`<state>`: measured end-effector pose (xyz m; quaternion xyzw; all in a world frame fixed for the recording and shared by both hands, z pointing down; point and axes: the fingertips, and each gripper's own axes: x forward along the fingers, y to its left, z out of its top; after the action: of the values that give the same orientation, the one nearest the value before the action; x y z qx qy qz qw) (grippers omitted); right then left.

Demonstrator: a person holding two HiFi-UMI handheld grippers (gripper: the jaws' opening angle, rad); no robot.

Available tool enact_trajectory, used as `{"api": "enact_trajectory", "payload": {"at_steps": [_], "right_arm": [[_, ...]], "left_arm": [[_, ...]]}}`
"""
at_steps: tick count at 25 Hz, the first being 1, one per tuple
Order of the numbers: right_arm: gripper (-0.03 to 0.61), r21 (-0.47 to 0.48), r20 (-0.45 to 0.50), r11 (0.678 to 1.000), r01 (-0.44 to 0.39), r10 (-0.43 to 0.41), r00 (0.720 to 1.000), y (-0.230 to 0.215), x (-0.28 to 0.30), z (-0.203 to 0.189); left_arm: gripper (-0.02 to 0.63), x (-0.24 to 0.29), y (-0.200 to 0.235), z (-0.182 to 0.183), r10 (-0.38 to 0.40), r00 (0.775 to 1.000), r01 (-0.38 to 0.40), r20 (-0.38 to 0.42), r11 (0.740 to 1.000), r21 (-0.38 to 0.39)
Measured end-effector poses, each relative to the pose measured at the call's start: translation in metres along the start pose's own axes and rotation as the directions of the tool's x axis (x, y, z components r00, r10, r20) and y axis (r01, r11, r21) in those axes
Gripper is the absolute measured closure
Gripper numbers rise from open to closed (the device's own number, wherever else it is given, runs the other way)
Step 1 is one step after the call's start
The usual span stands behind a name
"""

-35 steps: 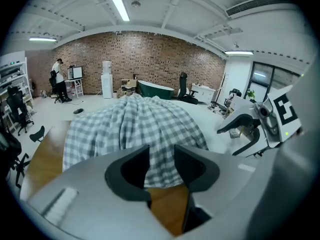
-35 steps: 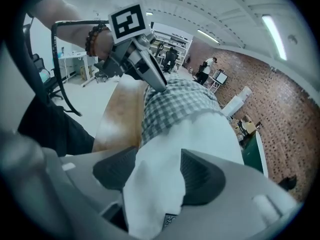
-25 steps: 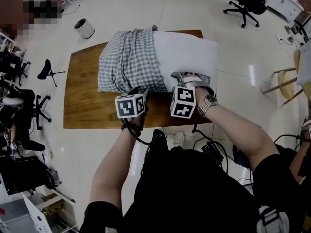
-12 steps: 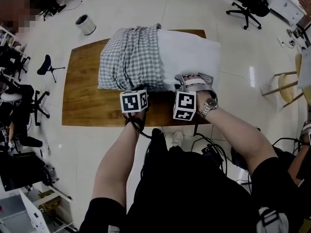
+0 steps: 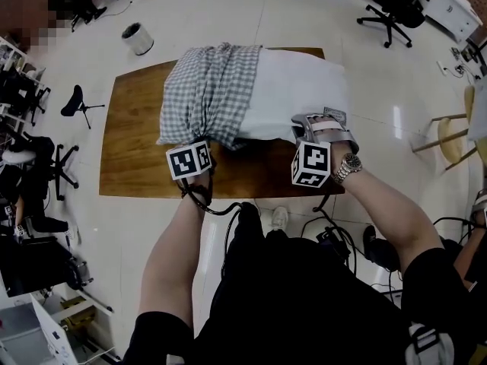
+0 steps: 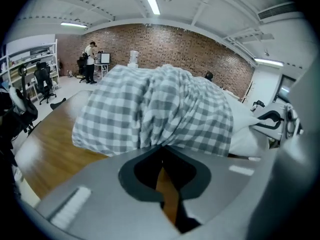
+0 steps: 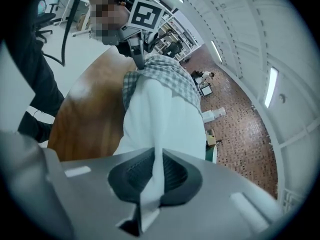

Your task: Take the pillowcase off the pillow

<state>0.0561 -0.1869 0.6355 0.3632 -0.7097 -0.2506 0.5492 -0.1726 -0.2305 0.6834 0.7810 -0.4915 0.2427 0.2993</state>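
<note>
"Checked cloth, that's the pillowcase [image 5: 209, 90]? Where is it?"

"Bunched over the left half of the pillow [image 5: 300, 90]. The white right half is bare. Both lie along the far edge of the wooden table [image 5: 137, 158], with the pillow's end at the right edge."

"And the grippers?"

"The left gripper [image 6: 161, 146] has just been closing. It now pinches the gathered near hem of the pillowcase, close to the middle of the table. The right gripper [image 7: 155, 156] has just been closing too. It's clamped on a fold of white pillow at the pillow's near right corner."

"What else is about?"

"A white bin [image 5: 138, 39] stands on the floor off the far left corner. There's a black stool [image 5: 74, 103] off the left edge and an office chair [image 5: 388, 2] well beyond the far right corner. Cables [image 5: 335, 238] trail on the floor under the near edge. From overhead, the left marker cube [image 5: 189, 160] hides that gripper's tips."
</note>
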Motion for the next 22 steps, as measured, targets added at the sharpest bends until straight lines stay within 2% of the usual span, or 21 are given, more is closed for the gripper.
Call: {"api": "enact_trajectory", "payload": {"at_steps": [7, 10, 22], "right_arm": [[0.565, -0.020, 0.013, 0.999, 0.028, -0.028, 1.000, -0.005, -0.023, -0.013], [0.565, -0.018, 0.018, 1.000, 0.020, -0.020, 1.000, -0.001, -0.026, -0.018], [0.568, 0.017, 0.026, 0.999, -0.032, 0.032, 0.999, 0.003, -0.033, -0.033]], "left_arm": [[0.606, -0.016, 0.030, 0.007, 0.040, 0.999, -0.039, 0.020, 0.998, -0.051], [0.606, -0.021, 0.047, 0.006, 0.059, 0.998, -0.057, 0.024, 0.995, -0.085], [0.607, -0.032, 0.079, 0.009, 0.092, 0.995, -0.088, 0.029, 0.988, -0.125]]}}
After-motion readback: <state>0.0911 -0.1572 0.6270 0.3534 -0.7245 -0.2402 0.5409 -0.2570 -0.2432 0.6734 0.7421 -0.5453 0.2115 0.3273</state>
